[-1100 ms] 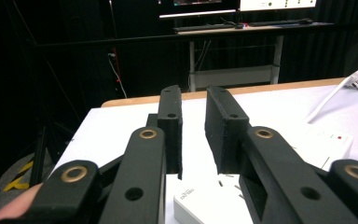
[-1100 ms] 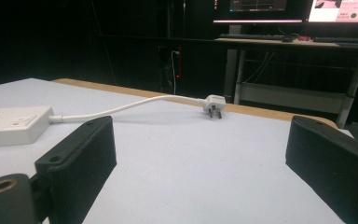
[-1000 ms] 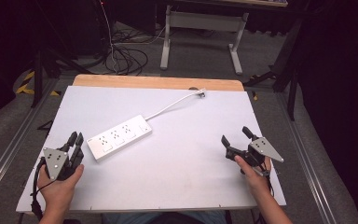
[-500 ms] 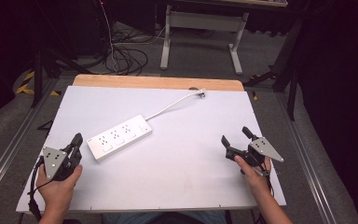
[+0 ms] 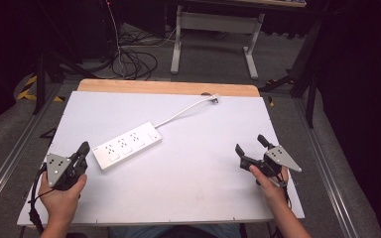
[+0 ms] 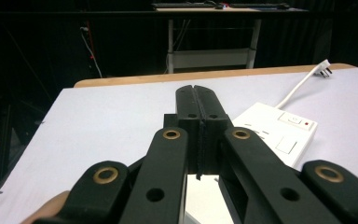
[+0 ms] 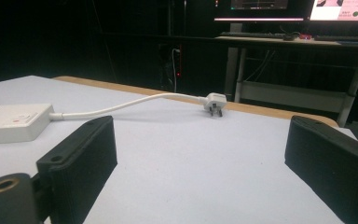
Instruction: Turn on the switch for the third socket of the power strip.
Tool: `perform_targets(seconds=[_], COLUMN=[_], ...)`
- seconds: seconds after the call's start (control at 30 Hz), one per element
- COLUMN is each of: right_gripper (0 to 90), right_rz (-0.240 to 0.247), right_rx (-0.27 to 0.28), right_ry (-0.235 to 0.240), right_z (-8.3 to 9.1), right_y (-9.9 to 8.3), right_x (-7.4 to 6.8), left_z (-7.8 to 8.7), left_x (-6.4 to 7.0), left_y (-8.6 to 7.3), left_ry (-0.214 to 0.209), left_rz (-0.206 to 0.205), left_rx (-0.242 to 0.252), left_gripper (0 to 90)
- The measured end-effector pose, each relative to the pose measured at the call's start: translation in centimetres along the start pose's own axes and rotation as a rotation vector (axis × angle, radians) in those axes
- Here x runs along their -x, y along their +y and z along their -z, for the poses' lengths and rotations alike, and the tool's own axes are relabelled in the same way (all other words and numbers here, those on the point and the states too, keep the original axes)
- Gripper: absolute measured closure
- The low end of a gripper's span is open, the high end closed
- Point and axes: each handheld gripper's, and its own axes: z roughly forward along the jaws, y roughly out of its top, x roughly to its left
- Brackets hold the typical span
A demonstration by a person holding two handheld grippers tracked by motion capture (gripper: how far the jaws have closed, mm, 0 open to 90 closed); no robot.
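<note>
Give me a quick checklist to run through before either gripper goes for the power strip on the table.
1. Left gripper open enough to grasp: not ok; in the left gripper view its jaws are pressed together.
2. Right gripper open: ok; its jaws stand wide apart.
3. Power strip lying flat and free on the table: ok; neither gripper touches it.
4. Cable free of tangles: ok; it runs in one loose curve to the plug.
5. Plug within the table: ok, but it lies near the far edge.
6. Strip's switch state: cannot tell.
</note>
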Motion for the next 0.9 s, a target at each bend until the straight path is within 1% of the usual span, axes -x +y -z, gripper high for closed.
perform_targets(seconds=[0.07, 0.27, 0.47, 0.73, 0.9], right_gripper=[9.3, 9.5, 9.7, 9.6, 9.7], right_rz=[0.002, 0.0, -0.001, -0.001, -0.005], right_rx=[-0.002, -0.004, -0.005, -0.007, -0.01], right_ry=[0.0, 0.0, 0.001, 0.002, 0.002], right_z=[0.0, 0.0, 0.0, 0.0, 0.0], right_y=[0.0, 0.0, -0.1, -0.1, -0.1], right_x=[0.0, 0.0, 0.0, 0.0, 0.0], left_z=[-0.2, -0.6, -1.0, -1.5, -1.9], left_x=[0.1, 0.5, 0.9, 1.5, 2.0], left_y=[0.1, 0.4, 0.4, 0.4, 0.4], left_ry=[-0.011, -0.03, -0.063, -0.087, -0.101], left_rz=[0.001, -0.026, -0.038, -0.082, -0.099], left_rx=[-0.009, -0.028, -0.068, -0.093, -0.106], left_gripper=[89.9, 89.9, 89.9, 89.9, 89.9])
